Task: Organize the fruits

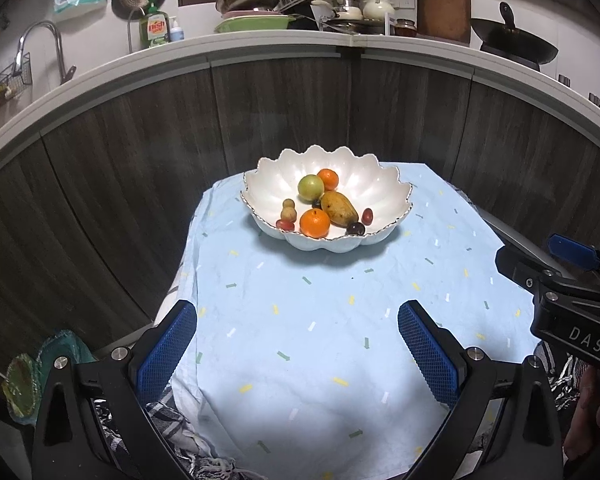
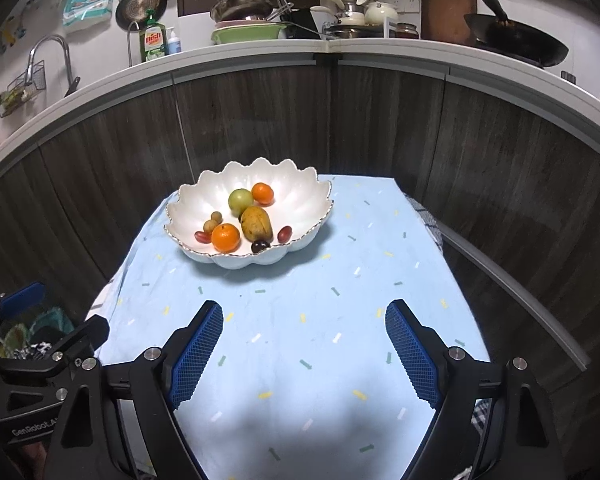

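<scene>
Sitting toward the far end of the bench [image 1: 300,340], which is being covered by a pale blue patterned cloth [image 2: 300,320], a white scalloped bowl [image 1: 384,200] is being filled by the fruits: two oranges [image 1: 315,223], a green round fruit [image 1: 310,187], a yellowish mango [image 1: 339,208], small tan fruits [image 1: 287,213], and red and dark grapes [image 1: 367,216]. The left claw [image 1: 297,350] is being held wide open and empty above the near cloth, well apart from the bowl. The right claw [image 2: 304,354] is likewise being held open with nothing between its blue pads [image 2: 412,354], short of the bowl.
</scene>
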A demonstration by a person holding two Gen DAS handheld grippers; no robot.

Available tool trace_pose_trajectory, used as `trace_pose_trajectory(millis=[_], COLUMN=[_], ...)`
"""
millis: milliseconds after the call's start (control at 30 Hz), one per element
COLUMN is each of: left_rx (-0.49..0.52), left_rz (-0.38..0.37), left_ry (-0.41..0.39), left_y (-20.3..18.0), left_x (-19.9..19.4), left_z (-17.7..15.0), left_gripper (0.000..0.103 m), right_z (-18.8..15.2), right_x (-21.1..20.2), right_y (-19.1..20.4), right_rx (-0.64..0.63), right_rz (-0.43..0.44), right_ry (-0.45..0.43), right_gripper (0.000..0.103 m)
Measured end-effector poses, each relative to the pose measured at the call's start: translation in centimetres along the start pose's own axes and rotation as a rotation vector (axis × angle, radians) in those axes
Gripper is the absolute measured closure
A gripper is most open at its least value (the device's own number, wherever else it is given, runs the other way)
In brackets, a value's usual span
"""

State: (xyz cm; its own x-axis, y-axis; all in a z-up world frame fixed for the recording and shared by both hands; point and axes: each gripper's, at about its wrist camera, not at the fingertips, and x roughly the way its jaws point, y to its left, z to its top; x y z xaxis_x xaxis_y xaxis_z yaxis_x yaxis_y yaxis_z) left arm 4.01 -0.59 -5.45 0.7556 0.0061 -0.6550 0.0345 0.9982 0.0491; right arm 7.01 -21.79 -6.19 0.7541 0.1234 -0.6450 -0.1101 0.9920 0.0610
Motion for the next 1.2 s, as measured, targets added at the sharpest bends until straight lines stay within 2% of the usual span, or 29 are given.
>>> trace_pose_trajectory(millis=[500, 1200], left_rx=[-0.007, -0.006], left_rz=[0.004, 0.007], left_ry=[-0.038, -0.046], left_y=[0.1, 0.1], left_x=[-1.4, -1.6], left_z=[0.2, 0.2], left_gripper=[0.0, 0.0], right_z=[0.2, 0.2], right_x=[-2.1, -2.4], right_y=[0.0, 0.0], right_rx=[-0.008, -0.005], right_rz=[-0.025, -0.024], right_ry=[-0.062, -0.064], right_gripper=[0.019, 0.019])
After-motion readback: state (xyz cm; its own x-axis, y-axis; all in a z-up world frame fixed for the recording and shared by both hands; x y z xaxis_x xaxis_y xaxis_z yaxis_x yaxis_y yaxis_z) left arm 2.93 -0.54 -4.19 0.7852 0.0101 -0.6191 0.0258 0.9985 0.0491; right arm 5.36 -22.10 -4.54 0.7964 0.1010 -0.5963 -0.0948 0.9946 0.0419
